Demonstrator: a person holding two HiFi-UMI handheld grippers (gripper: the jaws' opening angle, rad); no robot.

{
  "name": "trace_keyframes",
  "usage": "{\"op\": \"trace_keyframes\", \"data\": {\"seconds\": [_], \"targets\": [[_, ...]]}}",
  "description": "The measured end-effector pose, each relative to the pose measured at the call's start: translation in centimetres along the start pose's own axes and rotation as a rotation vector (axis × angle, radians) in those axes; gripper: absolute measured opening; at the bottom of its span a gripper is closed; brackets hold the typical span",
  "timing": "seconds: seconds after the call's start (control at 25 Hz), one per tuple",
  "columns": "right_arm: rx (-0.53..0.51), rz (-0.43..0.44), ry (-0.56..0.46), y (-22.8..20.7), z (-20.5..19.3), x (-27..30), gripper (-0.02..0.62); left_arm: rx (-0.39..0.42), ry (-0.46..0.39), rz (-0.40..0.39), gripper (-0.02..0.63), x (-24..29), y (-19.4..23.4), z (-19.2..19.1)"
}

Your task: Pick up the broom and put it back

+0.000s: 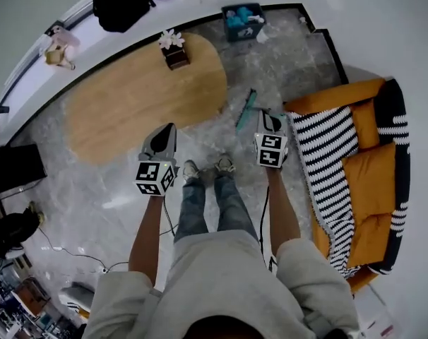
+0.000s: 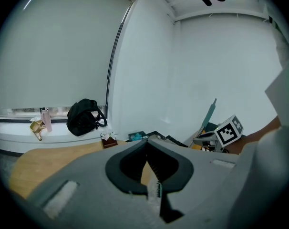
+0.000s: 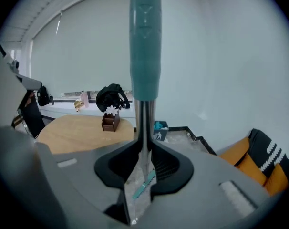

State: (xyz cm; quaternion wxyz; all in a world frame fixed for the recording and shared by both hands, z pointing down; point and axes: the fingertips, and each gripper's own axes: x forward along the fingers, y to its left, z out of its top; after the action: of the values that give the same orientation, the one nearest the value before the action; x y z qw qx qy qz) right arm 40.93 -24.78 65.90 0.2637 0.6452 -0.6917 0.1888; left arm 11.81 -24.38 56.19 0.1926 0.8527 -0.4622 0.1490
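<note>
The broom (image 3: 144,56) has a teal grip above a thin metal pole. My right gripper (image 3: 143,149) is shut on that pole just below the grip, and the broom stands nearly upright. Its teal head (image 3: 145,182) shows small through the jaws, down by the floor. In the head view, a teal part of the broom (image 1: 246,110) runs beside the right gripper (image 1: 265,119). My left gripper (image 1: 168,129) is raised to the left of it, jaws shut with nothing between them (image 2: 147,162). The left gripper view shows the right gripper's marker cube (image 2: 229,130) and the teal grip (image 2: 209,114).
An oval wooden table (image 1: 129,104) lies ahead with a brown box of white flowers (image 1: 174,51). A black backpack (image 1: 126,2) sits on the window sill. A teal basket (image 1: 242,21) is by the wall. An orange sofa with a striped blanket (image 1: 362,161) is at the right. My feet (image 1: 207,168) stand on marble floor.
</note>
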Motion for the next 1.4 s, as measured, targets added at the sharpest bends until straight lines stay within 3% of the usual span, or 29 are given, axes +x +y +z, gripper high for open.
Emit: {"op": "trace_keyframes", "data": {"seconds": [0.36, 0.64, 0.96, 1.24, 1.4], "targets": [[-0.046, -0.021, -0.223, -2.8, 12.3, -5.3, 0.083, 0.039, -0.126, 0.051, -0.005, -3.6, -0.6, 6.8], [-0.078, -0.016, -0.363, -3.6, 18.6, -9.4, 0.083, 0.067, -0.236, 0.113, -0.005, -6.7, -0.4, 11.4], [-0.090, 0.019, -0.418, -1.0, 20.3, -13.1, 0.083, 0.049, -0.289, 0.184, -0.005, -11.2, 1.0, 11.9], [-0.139, 0.066, -0.394, 4.8, 17.7, -15.7, 0.083, 0.040, -0.331, 0.237, -0.005, -17.7, 3.2, 10.7], [-0.182, 0.102, -0.386, 9.5, 15.9, -17.9, 0.083, 0.024, -0.339, 0.283, -0.005, -23.5, 5.0, 8.1]]}}
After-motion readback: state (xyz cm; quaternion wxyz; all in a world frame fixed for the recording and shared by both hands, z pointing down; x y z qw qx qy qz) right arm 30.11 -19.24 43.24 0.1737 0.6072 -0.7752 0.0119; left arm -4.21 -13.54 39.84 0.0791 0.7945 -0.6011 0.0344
